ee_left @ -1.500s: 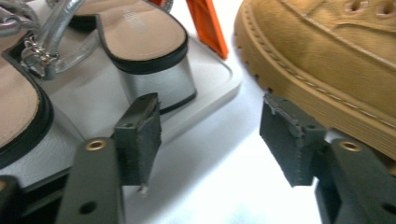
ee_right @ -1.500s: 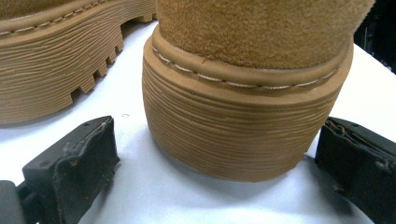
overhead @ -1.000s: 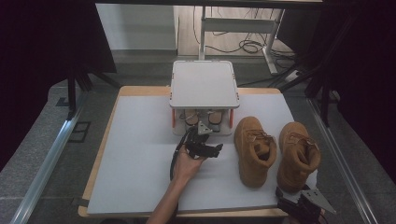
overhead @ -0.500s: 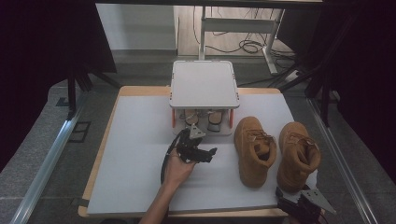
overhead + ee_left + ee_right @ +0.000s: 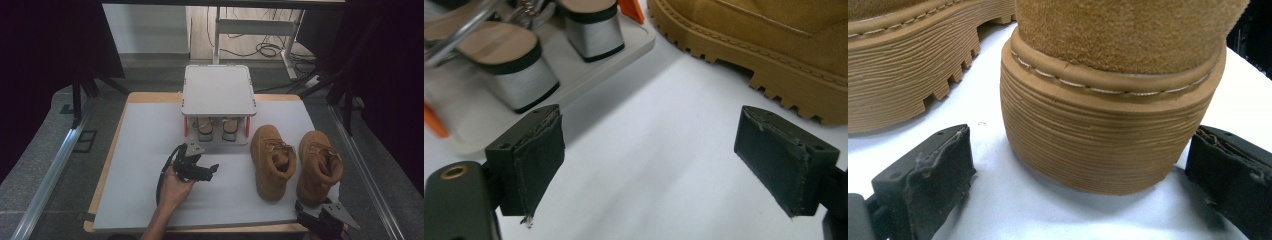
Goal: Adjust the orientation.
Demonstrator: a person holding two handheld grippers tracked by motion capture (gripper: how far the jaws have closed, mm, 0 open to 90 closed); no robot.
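Two tan suede boots stand at the right of the white mat, the left boot [image 5: 272, 160] and the right boot [image 5: 318, 166]. A pair of grey block-heeled sandals [image 5: 214, 128] sits on the lower shelf of a small white rack [image 5: 218, 90]. My left gripper [image 5: 206, 172] is open, held by a hand on the mat left of the boots; its jaws point between the sandal heels [image 5: 519, 75] and a boot sole [image 5: 744, 50]. My right gripper [image 5: 325, 217] is open at the table's front right, its jaws just short of either side of the right boot's heel [image 5: 1108, 135].
The white mat [image 5: 135, 190] covers a wooden table [image 5: 145, 97]. The rack has orange posts [image 5: 631, 10]. Dark curtains and metal rails flank the table. Cables and a desk frame [image 5: 260, 30] lie beyond the far edge.
My left gripper and hand have drifted slightly left and toward the front of the mat, away from the rack. The right gripper has stayed behind the right boot.
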